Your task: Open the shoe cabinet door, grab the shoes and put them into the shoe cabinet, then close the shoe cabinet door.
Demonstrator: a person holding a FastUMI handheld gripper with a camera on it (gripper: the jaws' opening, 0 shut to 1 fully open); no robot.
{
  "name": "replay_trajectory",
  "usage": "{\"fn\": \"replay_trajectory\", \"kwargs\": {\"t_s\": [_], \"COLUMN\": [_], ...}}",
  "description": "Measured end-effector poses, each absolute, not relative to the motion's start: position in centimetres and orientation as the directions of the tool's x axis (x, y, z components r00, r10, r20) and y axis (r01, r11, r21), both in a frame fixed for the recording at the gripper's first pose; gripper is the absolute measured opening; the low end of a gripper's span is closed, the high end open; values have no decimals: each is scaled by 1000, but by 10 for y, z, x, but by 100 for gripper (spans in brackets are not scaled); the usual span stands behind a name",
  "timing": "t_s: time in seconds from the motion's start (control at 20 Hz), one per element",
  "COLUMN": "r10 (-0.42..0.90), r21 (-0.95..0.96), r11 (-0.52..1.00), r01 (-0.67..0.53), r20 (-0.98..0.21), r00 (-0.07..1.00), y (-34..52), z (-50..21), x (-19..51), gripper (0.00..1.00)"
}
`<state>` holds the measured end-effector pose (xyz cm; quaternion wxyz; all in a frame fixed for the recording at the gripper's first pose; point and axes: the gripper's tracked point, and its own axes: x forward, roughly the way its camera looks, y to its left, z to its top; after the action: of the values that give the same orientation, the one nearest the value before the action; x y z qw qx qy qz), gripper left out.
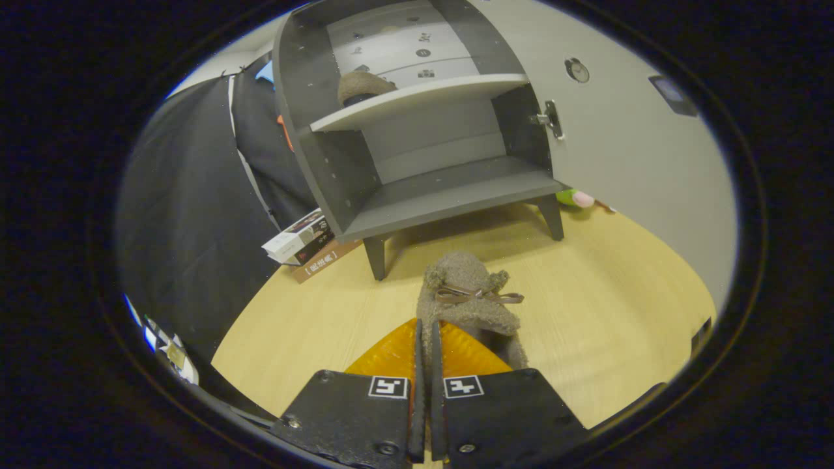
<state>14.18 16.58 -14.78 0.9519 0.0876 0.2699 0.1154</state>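
A fuzzy grey-brown shoe (466, 299) with a brown bow hangs from my gripper (425, 339), whose two fingers are shut on its rim, above the wooden floor. Beyond it stands the grey shoe cabinet (417, 130) on short legs, its door (625, 150) swung open to the right. A second matching shoe (361, 88) lies on the cabinet's upper shelf (423, 98). The lower shelf (449, 195) holds nothing that I can see.
A stack of books (306, 244) lies on the floor by the cabinet's left leg. A green and pink toy (576, 198) peeks out behind the right leg. Black cloth wall (195, 215) stands to the left. Light wooden floor (619, 312) spreads ahead.
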Motion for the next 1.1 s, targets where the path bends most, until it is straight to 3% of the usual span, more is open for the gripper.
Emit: {"fn": "replay_trajectory", "kwargs": {"t_s": [0.6, 1.1], "r10": [247, 194], "r21": [114, -62], "r11": [968, 978], "r01": [-224, -199], "r20": [-278, -70], "r00": [928, 978], "y": [170, 186], "z": [3, 153], "x": [142, 207], "gripper": [7, 7]}}
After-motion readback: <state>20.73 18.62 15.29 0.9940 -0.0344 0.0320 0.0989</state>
